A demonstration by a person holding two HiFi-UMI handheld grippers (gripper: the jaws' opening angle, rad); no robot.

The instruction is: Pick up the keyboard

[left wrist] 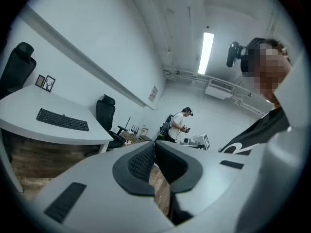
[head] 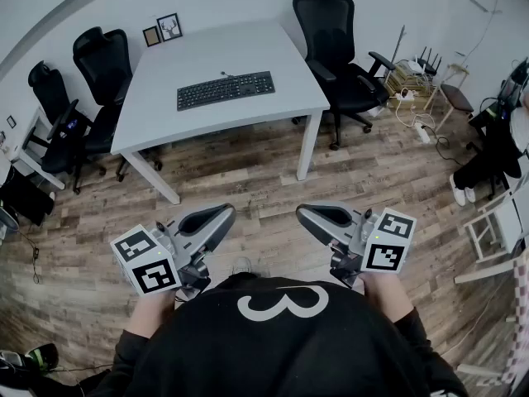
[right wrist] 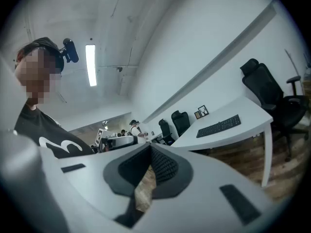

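A black keyboard (head: 226,89) lies flat near the middle of a white table (head: 165,126), far ahead of both grippers. It also shows in the left gripper view as the keyboard (left wrist: 62,120) and in the right gripper view as the keyboard (right wrist: 218,125). My left gripper (head: 225,215) is held close to the person's body above the wooden floor, shut with nothing in it. My right gripper (head: 304,214) hangs beside it, tips turned toward the left one, also shut and empty. In both gripper views the jaws meet tip to tip.
Black office chairs stand around the table: one (head: 339,48) at its right, two (head: 103,64) at its left. Two small picture frames (head: 163,30) sit at the table's far edge. Cables and a wire basket (head: 409,81) lie on the floor at right. Another person (left wrist: 177,125) stands far off.
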